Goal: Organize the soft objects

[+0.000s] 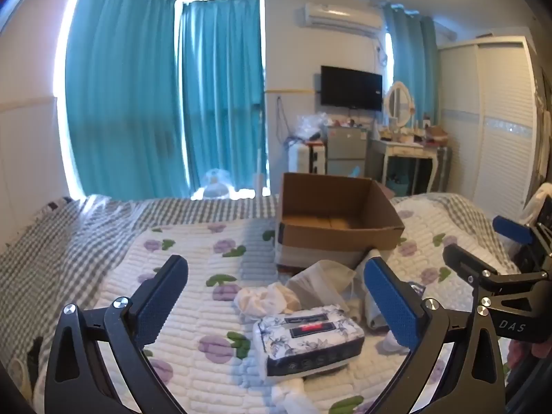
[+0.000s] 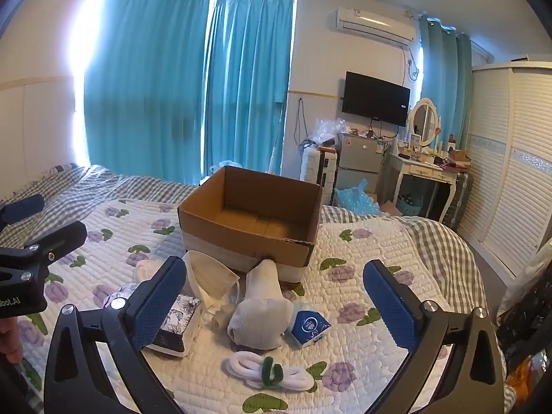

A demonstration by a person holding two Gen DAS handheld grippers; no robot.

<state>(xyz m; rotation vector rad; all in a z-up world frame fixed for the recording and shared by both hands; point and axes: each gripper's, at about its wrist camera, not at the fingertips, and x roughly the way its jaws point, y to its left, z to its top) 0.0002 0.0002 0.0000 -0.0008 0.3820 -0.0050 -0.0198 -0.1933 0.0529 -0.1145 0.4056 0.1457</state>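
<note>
A white quilted bedspread with purple flowers (image 2: 379, 241) carries an open brown cardboard box (image 2: 252, 220) at the far middle. Near it lie a white sock (image 2: 262, 307), a floral tissue pack (image 1: 307, 338) to the left and a small blue-white packet (image 2: 308, 326). Left gripper (image 1: 276, 307) and right gripper (image 2: 276, 305) hover above them, jaws spread wide, holding nothing.

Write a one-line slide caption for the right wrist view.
Open right claw hovers over a white sock, tissue packs and a face mask on the quilted bed, before an empty cardboard box.
</note>
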